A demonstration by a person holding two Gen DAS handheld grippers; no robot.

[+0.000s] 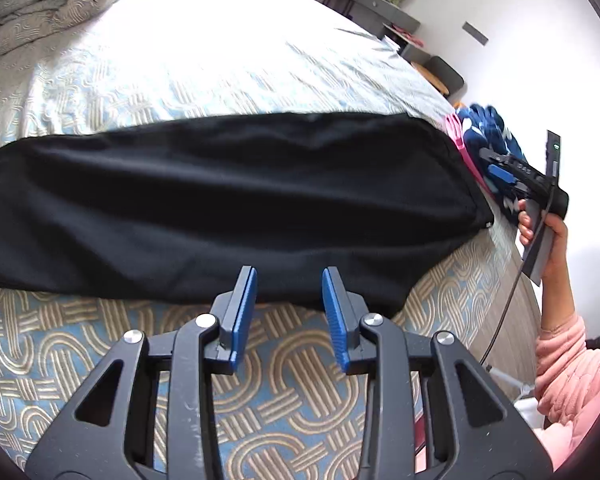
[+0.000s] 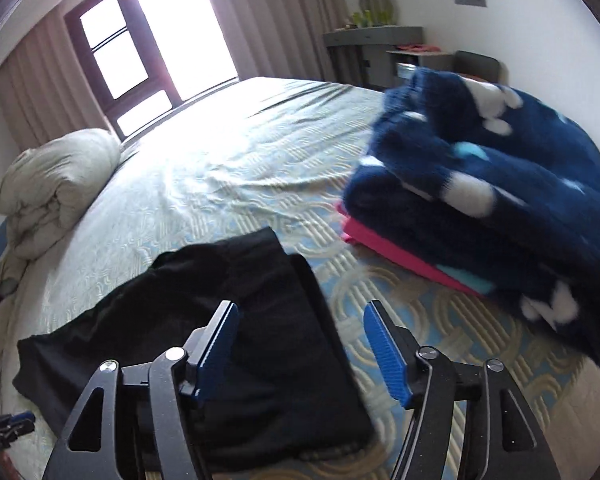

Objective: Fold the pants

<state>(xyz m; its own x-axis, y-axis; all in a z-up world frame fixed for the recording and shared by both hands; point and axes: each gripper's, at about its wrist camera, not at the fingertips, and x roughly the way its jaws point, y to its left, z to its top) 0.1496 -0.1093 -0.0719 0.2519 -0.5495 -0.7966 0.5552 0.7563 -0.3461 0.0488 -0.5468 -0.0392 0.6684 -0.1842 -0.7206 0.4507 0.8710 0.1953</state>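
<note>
L gripper [image 1: 289, 280]: 2 blue pads apart w/ nothing between them, tips hovering just over the near edge of the black pants [image 1: 220, 208]; only patterned bedspread [image 1: 300, 368] shows in the gap. R gripper [image 2: 298, 316]: pads spread wide, not pressing on anything; its left pad overlaps the pants in view, the right one sits over bare bedspread. In the L wrist view the R gripper shows at the far right edge, held by a hand [image 1: 548, 240] in a pink sleeve [image 1: 572, 368].

Pants lie flat on the bed, folded lengthwise into 1 long band. Long axis runs left-right across the L view, the squared end toward the right, near the bed edge. Which end is the waist: can't tell.

Just beyond that end: folded navy fleece blanket [image 2: 500, 184] w/ white spots, on top of a pink folded item [image 2: 400, 248]. Rolled grey duvet [image 2: 56, 184] far left. Window [image 2: 148, 48] and curtains behind.
</note>
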